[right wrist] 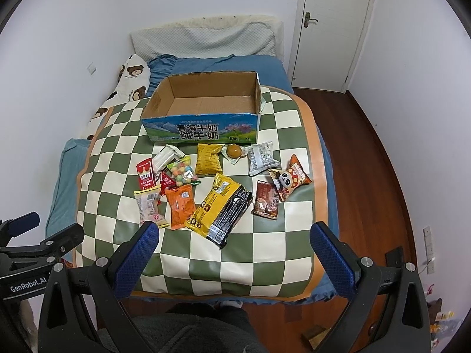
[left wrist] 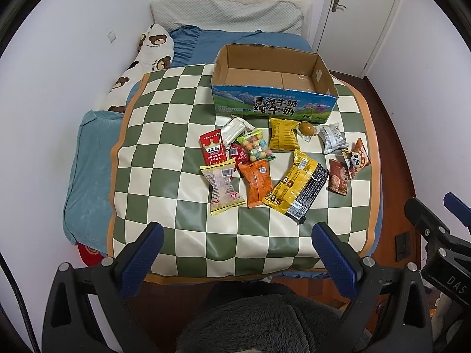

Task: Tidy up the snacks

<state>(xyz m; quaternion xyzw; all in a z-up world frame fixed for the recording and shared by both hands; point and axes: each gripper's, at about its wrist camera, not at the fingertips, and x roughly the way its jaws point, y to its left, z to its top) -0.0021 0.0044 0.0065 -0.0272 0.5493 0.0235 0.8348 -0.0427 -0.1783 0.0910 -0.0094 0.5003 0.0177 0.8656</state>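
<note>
Several snack packets lie on a green-and-white checked mat [left wrist: 164,135] [right wrist: 265,253] on a bed. Among them are a large yellow-and-black pack [left wrist: 295,186] [right wrist: 219,209], an orange pack [left wrist: 256,182] [right wrist: 179,206], a red pack [left wrist: 212,147], a candy-ball bag [left wrist: 255,147] [right wrist: 184,172] and a panda pack [left wrist: 356,158] [right wrist: 291,181]. An empty open cardboard milk box [left wrist: 273,107] [right wrist: 200,131] stands behind them. My left gripper [left wrist: 238,232] and right gripper [right wrist: 235,232] are both open and empty, held short of the mat's near edge.
A teddy-bear pillow [left wrist: 147,56] and blue bedding [left wrist: 88,158] lie left of the mat. A white door [right wrist: 332,23] and wooden floor [right wrist: 376,153] are to the right. The right gripper's body [left wrist: 435,235] shows at the left view's right edge.
</note>
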